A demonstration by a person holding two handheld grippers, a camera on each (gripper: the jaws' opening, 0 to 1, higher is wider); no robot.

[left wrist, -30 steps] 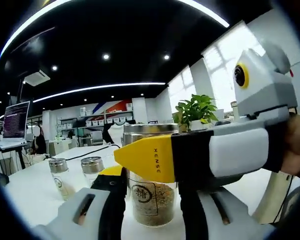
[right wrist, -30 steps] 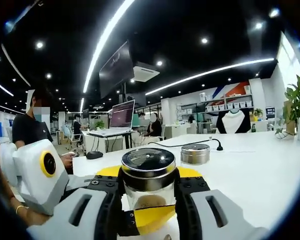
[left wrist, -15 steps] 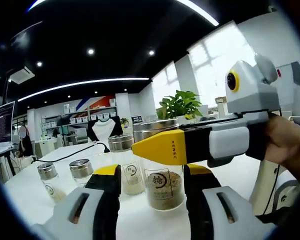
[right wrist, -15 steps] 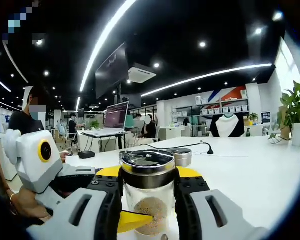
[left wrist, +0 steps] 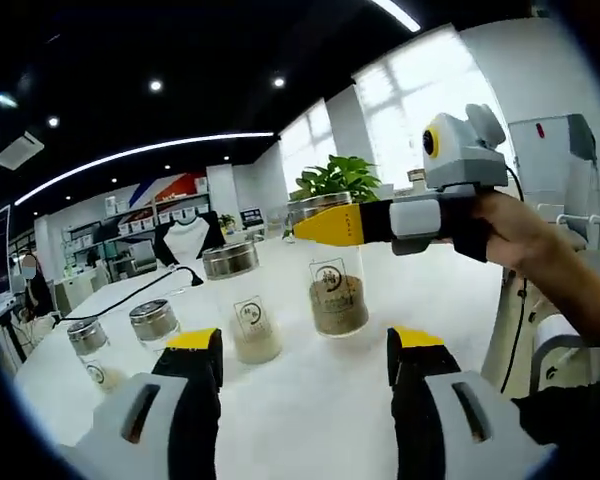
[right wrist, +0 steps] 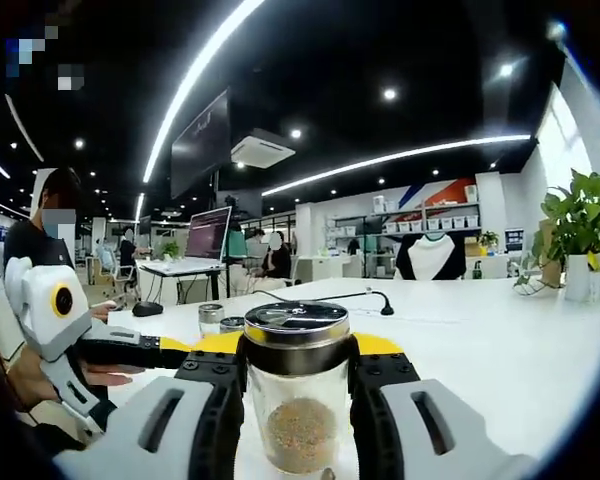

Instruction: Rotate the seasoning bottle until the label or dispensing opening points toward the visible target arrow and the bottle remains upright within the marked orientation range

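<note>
On the white table (left wrist: pixel 310 400), seen from the left gripper view, a glass seasoning bottle (left wrist: pixel 337 290) with a steel lid and brown granules in its lower part stands upright at about 1 o'clock from the left gripper (left wrist: pixel 305 355). A round printed label on the seasoning bottle faces this camera. The right gripper (left wrist: pixel 325 227) reaches in from 3 o'clock, held by a person's hand (left wrist: pixel 520 235), its yellow tips at the lid level of the bottle. The left gripper's jaws stand wide apart with bare table between them, and they touch nothing.

At 11 o'clock from the left gripper a second glass jar (left wrist: pixel 242 305) with pale contents stands just beside the seasoning bottle. Two small shakers (left wrist: pixel 155 325) stand further off toward 9 o'clock. A black cable (left wrist: pixel 130 295) runs across the table beyond them. A potted plant (left wrist: pixel 335 180) stands at 12 o'clock behind the bottle.

Right gripper view: the seasoning bottle (right wrist: pixel 298 395) sits upright between the right gripper's (right wrist: pixel 298 375) jaws, which are clamped on it just below the lid. The left gripper (right wrist: pixel 130 350) enters at 9 o'clock, apart from the bottle. An open laptop (right wrist: pixel 205 235) rests on a desk at 11 o'clock, with seated people near it. No target arrow or orientation marking can be made out in either view.
</note>
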